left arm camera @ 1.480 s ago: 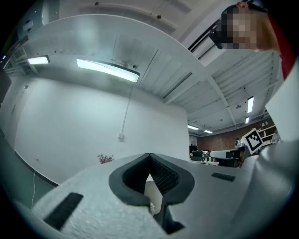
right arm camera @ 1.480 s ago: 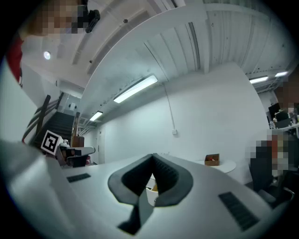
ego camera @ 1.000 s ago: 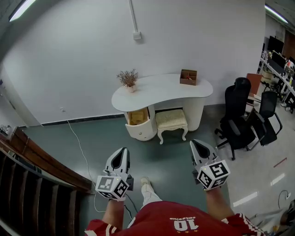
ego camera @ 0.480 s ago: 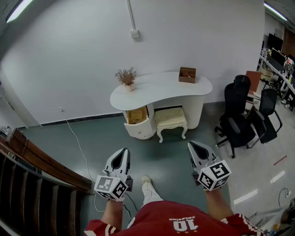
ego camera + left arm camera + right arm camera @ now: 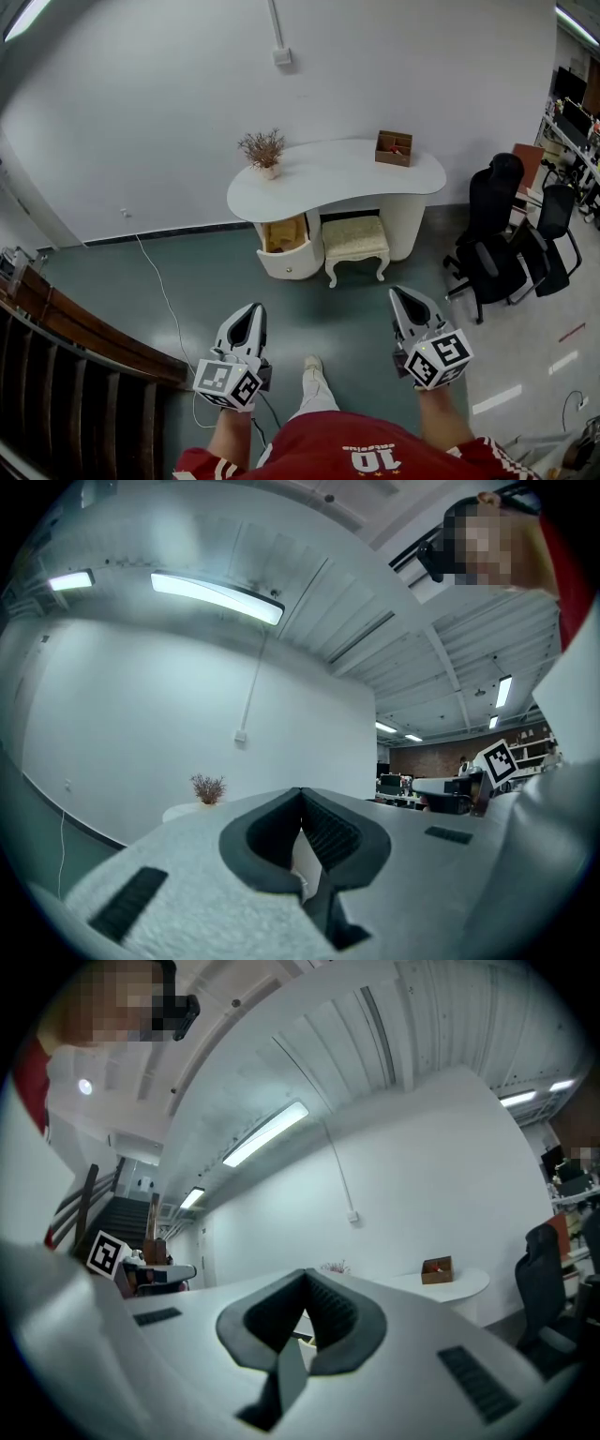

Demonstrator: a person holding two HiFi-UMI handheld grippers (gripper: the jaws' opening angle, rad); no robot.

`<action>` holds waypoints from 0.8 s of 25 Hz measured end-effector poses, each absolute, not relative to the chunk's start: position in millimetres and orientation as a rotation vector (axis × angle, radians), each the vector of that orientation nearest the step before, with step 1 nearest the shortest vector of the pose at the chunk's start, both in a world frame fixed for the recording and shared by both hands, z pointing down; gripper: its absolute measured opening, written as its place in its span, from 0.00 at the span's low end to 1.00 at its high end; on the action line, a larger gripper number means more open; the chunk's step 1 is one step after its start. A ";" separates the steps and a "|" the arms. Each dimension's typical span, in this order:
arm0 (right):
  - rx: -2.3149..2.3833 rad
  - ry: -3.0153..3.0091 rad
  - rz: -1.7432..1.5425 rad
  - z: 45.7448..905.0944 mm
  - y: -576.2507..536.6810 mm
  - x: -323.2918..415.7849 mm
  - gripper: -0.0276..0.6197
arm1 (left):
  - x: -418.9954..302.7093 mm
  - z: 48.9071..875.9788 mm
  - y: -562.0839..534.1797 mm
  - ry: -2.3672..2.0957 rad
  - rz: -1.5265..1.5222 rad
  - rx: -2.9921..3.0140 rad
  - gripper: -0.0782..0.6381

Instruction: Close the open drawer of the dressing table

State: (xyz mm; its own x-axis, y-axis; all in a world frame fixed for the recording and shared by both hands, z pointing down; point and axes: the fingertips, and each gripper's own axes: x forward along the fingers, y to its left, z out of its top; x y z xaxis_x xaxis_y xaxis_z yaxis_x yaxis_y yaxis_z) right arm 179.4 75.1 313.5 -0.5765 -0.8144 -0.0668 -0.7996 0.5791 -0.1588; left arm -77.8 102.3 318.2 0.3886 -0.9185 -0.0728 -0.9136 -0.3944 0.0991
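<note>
Head view: drawer open, both grippers clenched

White kidney-shaped dressing table (image 5: pixel 337 173) stands against the far wall. Its open drawer (image 5: pixel 286 234) is pulled out under the picture-left end, just beside a cream stool (image 5: pixel 355 238): pale wood inside, curved white front. Left gripper (image 5: pixel 250 317) and right gripper (image 5: pixel 403 302) are well apart from it, jaws together, empty.

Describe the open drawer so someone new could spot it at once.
Against the white wall stands a white, kidney-shaped dressing table. At its end under the small pot of dried flowers, the curved white drawer is pulled out. Its bare tan wooden inside shows from above, unlike the cream cushioned stool beside it.
</note>
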 end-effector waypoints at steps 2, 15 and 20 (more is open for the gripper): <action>-1.364 2.702 -0.174 314.7 49.9 168.7 0.05 | -85.3 321.4 81.6 -1.710 -0.158 2.570 0.11; -1.358 2.730 -0.164 284.9 -138.4 80.4 0.05 | -169.7 313.6 -104.3 -1.730 -0.193 2.546 0.11; -1.369 2.728 -0.099 267.3 -191.1 47.5 0.05 | -199.3 299.8 -168.3 -1.714 -0.219 2.587 0.11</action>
State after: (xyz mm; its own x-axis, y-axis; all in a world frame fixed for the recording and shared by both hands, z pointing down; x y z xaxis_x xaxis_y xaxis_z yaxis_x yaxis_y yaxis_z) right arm 47.5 -191.1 267.3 -0.5949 -0.8023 -0.0493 -0.7966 0.5966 -0.0975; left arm -199.3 -168.3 299.8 0.3831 -0.9183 -0.1002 -0.9140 -0.3925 0.1025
